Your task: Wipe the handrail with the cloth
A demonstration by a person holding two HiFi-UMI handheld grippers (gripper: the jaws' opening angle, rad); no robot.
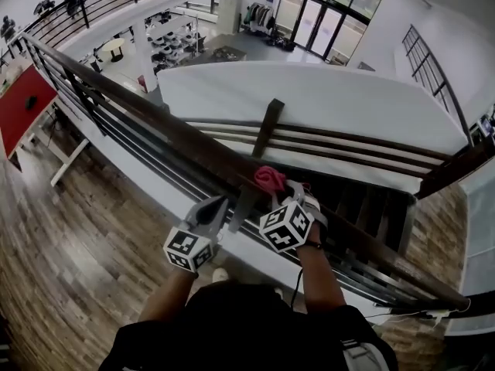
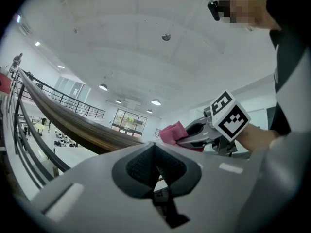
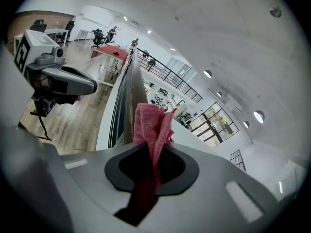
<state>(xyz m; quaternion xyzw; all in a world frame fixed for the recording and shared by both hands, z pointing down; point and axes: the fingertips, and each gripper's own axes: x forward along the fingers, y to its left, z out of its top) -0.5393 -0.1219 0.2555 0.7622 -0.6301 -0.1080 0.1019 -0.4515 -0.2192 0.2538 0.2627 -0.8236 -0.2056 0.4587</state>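
Note:
A dark wooden handrail runs diagonally from upper left to lower right along a balcony edge. My right gripper is shut on a pink cloth, which rests on top of the rail. In the right gripper view the cloth sticks up between the jaws with the rail stretching away behind it. My left gripper hangs just left of it, near the rail's near side, shut with nothing in it. The left gripper view shows the rail, the cloth and the right gripper.
Below the rail run metal balusters and bars. Beyond is an open drop to a lower floor with tables and chairs. A red table stands on the wooden floor at left. A second rail section joins at right.

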